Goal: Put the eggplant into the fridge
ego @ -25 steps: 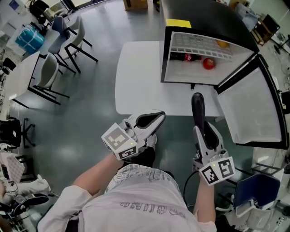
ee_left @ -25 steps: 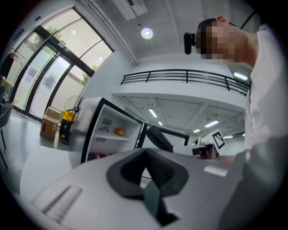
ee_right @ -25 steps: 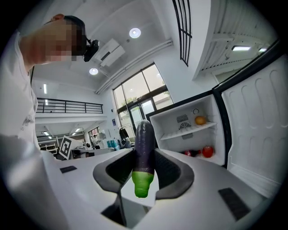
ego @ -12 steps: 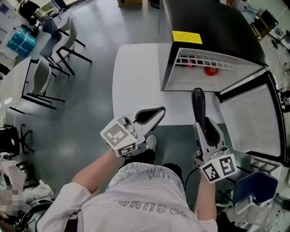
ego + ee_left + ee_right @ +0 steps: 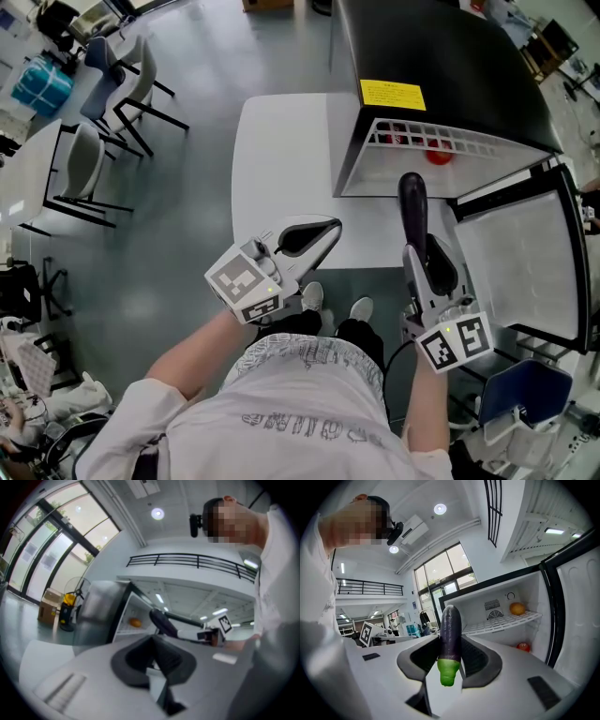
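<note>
Dark purple and elongated, with a green stem end, the eggplant (image 5: pixel 412 202) is gripped in the right gripper (image 5: pixel 424 258). The right gripper view shows both black pads pressed against its lower sides. The green end sits toward the gripper's base and the purple end points out past the fingertips. In the head view the eggplant lies over the near edge of the white rectangular table (image 5: pixel 281 159), toward that edge's right end. Its purple tip is just short of the open front of the black compact fridge (image 5: pixel 441 56) and not yet inside it.

The fridge stands on the table's right side, and its top carries a yellow rectangular label (image 5: pixel 392 94). Its white-lined door (image 5: pixel 516 258) is swung wide open, out past the table's right edge. In the right gripper view a round orange fruit (image 5: pixel 516 608) rests on the white wire shelf (image 5: pixel 501 623), and a round red fruit (image 5: pixel 523 646) lies on the compartment floor below the shelf.

The left gripper (image 5: pixel 323 232) is held level over the table's near edge, to the left of the eggplant and apart from it. In the left gripper view its dark pads meet along a centre line with nothing between them.
</note>
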`<state>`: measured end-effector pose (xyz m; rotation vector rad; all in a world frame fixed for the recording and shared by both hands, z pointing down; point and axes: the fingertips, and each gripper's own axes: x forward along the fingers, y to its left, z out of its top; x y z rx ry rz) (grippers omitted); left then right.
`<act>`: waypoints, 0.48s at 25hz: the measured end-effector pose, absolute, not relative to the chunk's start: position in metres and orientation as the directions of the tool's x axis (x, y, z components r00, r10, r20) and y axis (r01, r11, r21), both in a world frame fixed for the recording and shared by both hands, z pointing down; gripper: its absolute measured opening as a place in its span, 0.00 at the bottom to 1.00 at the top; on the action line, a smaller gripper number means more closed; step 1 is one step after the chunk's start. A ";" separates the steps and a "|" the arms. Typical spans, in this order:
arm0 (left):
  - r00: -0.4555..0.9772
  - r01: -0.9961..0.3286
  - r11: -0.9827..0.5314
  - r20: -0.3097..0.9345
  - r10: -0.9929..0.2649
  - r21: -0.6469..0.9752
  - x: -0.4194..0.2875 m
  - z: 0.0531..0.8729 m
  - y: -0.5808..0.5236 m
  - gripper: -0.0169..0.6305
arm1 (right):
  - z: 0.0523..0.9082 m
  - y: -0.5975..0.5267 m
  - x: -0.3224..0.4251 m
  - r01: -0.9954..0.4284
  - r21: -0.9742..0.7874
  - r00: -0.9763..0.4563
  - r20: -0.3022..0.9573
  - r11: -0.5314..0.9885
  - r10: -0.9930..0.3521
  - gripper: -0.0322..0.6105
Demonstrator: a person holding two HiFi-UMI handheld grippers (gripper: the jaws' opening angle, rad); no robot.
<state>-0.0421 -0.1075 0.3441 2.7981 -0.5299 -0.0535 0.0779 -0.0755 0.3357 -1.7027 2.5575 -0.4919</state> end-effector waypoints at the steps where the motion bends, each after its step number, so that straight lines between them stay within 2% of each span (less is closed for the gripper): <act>1: 0.931 -0.355 -0.889 0.019 -0.365 0.290 -0.041 0.344 -0.110 0.04 | 0.336 -0.079 0.079 -0.894 -0.277 -0.402 0.148 0.353 -0.903 0.27; 12: 0.912 -0.401 -0.869 0.037 -0.408 0.290 -0.012 0.350 -0.131 0.04 | 0.345 -0.109 0.108 -0.871 -0.291 -0.448 0.147 0.395 -0.882 0.27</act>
